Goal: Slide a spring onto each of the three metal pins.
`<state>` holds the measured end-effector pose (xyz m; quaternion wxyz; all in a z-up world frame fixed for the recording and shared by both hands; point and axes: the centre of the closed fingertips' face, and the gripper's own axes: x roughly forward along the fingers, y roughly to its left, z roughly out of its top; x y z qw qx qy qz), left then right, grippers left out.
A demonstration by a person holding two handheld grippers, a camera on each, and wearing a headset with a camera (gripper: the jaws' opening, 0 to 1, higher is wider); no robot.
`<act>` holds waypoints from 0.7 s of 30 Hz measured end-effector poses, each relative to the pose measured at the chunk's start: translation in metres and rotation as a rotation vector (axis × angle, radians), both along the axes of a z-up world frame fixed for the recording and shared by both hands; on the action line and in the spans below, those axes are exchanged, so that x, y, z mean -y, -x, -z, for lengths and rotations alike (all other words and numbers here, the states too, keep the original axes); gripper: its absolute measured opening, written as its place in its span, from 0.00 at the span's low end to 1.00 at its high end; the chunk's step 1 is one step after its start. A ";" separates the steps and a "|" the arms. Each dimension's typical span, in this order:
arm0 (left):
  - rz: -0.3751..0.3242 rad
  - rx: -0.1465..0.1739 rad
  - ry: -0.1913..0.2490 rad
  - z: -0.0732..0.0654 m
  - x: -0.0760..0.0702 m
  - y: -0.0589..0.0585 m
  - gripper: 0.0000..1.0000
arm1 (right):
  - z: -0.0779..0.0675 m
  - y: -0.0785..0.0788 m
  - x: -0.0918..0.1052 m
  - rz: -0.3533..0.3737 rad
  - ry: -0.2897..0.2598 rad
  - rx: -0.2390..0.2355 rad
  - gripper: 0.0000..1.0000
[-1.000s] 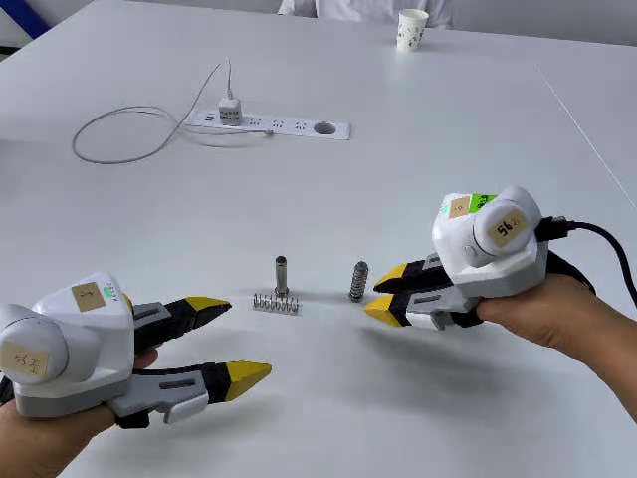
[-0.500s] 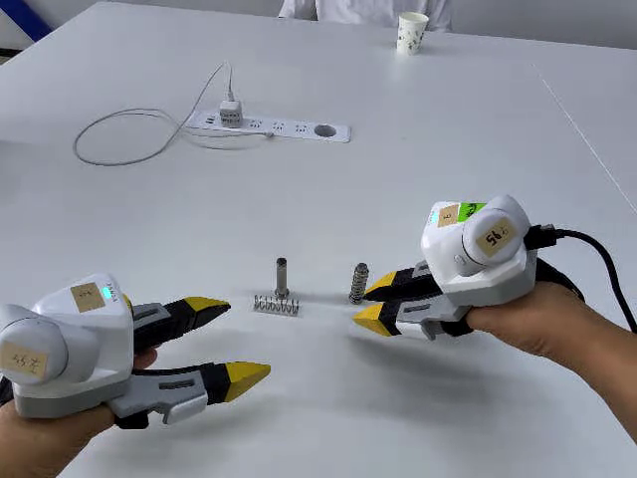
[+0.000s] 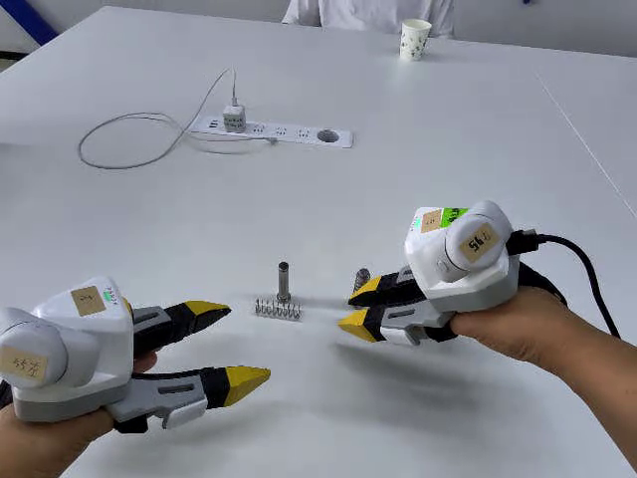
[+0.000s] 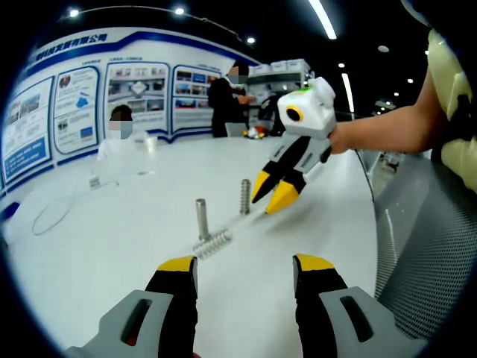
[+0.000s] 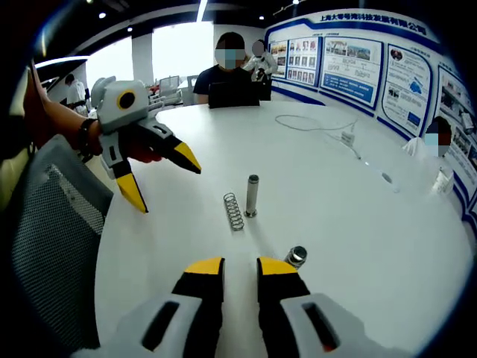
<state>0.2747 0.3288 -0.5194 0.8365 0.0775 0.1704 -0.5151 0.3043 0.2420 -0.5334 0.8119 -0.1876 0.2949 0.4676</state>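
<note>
The right gripper (image 3: 353, 307) had slid left and a little lower over the last second. Its upper jaw now crossed in front of the pin that already wore a spring (image 3: 361, 277), where before it had stood off to that pin's right. The jaws were only narrowly parted and held nothing. In the right gripper view the sprung pin (image 5: 296, 256) sat just beside the right jaw tip, outside the gap. The left gripper (image 3: 244, 344) had kept its place near the table edge, jaws wide apart and empty, pointing toward the work.

The white table (image 3: 448, 149) carried two pins that I could make out. Left of the sprung one stood a bare metal pin (image 3: 284, 280), upright. A loose spring (image 3: 277, 310) lay on its side at that pin's foot, just beside it.

Judging from this, one pin was done. The right gripper seemed to be leaving it and heading for the loose spring, which would next have to be picked up, stood on end and threaded over the bare pin.
</note>
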 end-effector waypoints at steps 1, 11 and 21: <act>0.000 0.000 0.000 0.000 0.000 0.000 0.52 | 0.000 0.000 -0.001 -0.002 0.000 0.001 0.18; -0.004 0.000 -0.002 0.000 -0.002 0.001 0.52 | -0.002 -0.003 -0.014 -0.022 -0.006 0.006 0.18; -0.008 0.001 0.001 -0.001 -0.003 0.000 0.52 | -0.005 -0.007 -0.027 -0.029 -0.014 0.016 0.18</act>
